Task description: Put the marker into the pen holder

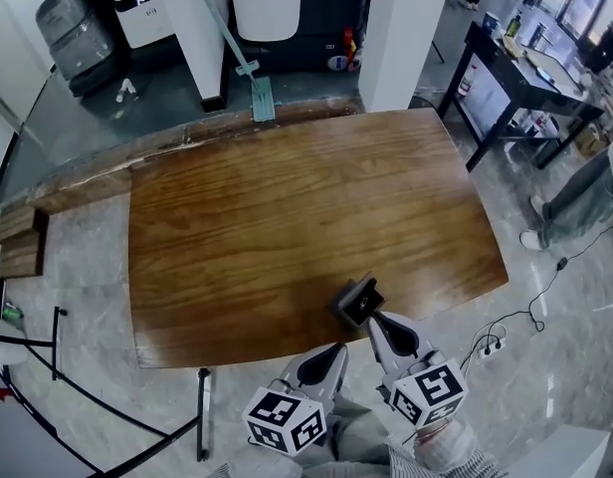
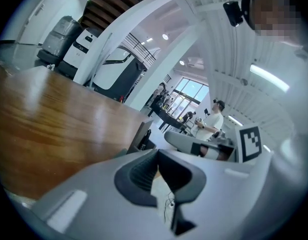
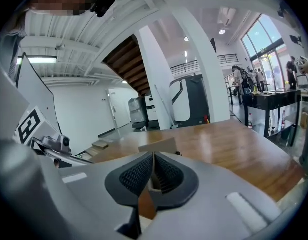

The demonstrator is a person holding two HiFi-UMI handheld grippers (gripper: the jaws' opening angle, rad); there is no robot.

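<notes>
The pen holder [image 1: 357, 300], a small dark grey box, stands near the front edge of the wooden table [image 1: 287, 217]. My right gripper [image 1: 372, 321] is just behind it, tips almost at the box, jaws shut with nothing between them. The left gripper [image 1: 336, 351] hangs off the table's front edge, left of the holder, also shut and empty. In the left gripper view the holder [image 2: 139, 133] sits beyond the closed left gripper [image 2: 157, 156]. Past the right gripper [image 3: 153, 159] in its own view, the holder [image 3: 157, 145] shows as a tan block. No marker shows in any view.
A black desk [image 1: 525, 63] with clutter stands at the far right, with a person's leg [image 1: 575, 202] near it. A cable and power strip [image 1: 491, 345] lie on the floor right of the table. A black stand's legs [image 1: 88, 396] spread at the lower left. White machines [image 1: 157, 8] line the back.
</notes>
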